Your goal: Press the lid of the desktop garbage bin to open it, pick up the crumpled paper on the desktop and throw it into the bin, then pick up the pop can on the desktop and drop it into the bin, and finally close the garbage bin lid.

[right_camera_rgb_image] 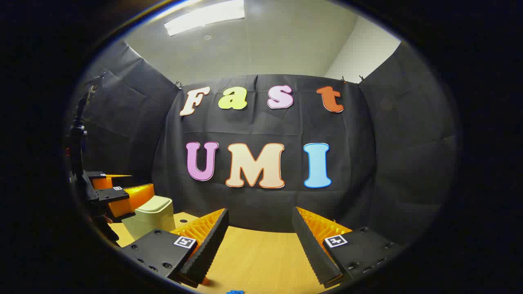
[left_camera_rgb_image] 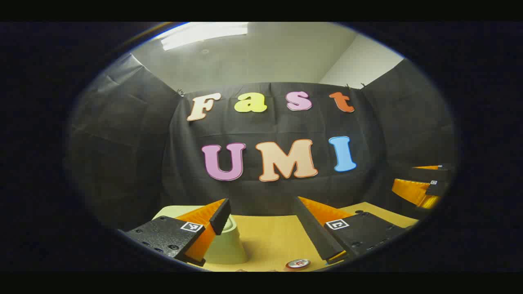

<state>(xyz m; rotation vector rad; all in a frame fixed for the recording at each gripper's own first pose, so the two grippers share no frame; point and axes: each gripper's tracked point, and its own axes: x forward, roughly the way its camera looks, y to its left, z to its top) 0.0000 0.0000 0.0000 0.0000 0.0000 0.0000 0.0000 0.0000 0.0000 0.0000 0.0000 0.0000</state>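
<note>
Left gripper: jaws spread wide, holding nothing, raised over the wooden desktop. The pale green garbage bin stands just behind its left finger. The pop can shows its top at the lower edge.

Right gripper: also wide apart and empty.

Handling, as judged:
- Bin: light plastic, may slide; press the lid from above.
- Can: thin metal, smooth; grip its side wall.

Black cloth walls enclose the booth.
</note>
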